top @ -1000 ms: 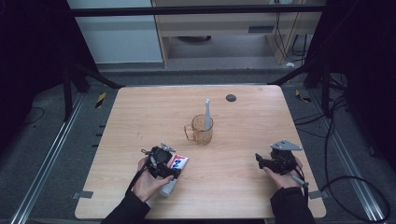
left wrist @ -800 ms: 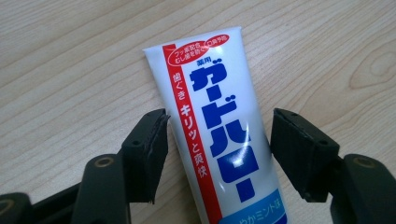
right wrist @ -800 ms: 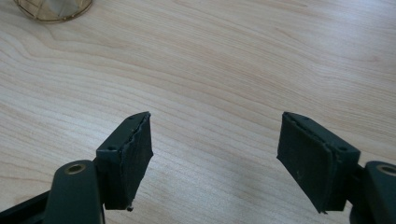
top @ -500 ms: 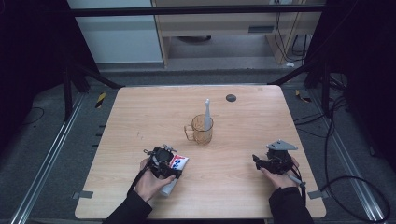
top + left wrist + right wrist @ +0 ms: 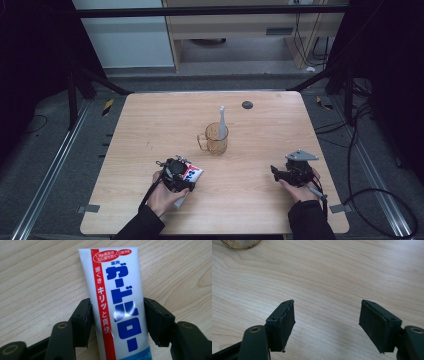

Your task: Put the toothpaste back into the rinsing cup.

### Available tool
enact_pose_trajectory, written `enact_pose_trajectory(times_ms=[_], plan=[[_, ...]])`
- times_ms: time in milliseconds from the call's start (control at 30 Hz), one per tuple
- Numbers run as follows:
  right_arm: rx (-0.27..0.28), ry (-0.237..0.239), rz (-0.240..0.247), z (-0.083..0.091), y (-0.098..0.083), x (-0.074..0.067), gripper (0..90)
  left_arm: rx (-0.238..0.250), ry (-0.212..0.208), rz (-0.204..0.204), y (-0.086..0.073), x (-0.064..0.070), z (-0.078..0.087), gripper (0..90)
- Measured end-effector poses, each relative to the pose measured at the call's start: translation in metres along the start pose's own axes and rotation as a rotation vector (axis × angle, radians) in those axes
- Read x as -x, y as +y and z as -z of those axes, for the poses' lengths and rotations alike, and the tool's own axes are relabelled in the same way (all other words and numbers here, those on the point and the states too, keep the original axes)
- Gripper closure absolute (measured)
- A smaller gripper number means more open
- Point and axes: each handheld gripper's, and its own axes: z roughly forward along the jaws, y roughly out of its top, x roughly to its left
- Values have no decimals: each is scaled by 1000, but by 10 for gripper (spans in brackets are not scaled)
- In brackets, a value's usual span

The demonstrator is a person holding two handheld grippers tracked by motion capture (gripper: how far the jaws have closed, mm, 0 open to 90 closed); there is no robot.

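A white toothpaste tube (image 5: 120, 302) with red and blue print lies flat on the wooden table (image 5: 150, 125) near its front left. My left gripper (image 5: 117, 312) points down over the tube (image 5: 193, 173). Its jaws have just been closing, and both pads (image 5: 83, 320) now touch the tube's sides. In the high view the left gripper (image 5: 176, 172) sits in the person's hand. My right gripper (image 5: 276, 172) hovers low at the front right. The right gripper (image 5: 327, 315) is open over bare wood.
An amber glass mug (image 5: 217, 140) with a white toothbrush (image 5: 222, 120) upright in it stands mid-table; its base (image 5: 240, 243) shows in the right gripper view. A small dark disc (image 5: 247, 104) lies near the far edge. Black frame legs flank the table.
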Motion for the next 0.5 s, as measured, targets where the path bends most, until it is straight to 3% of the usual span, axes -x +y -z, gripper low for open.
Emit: enact_pose_trajectory(times_ms=[267, 500], plan=[[-5, 7, -3, 0, -1, 0, 321, 22, -33, 8, -2, -3, 2, 552], [4, 10, 4, 1, -1, 1, 342, 55, -52, -23, -6, -2, 8, 632]])
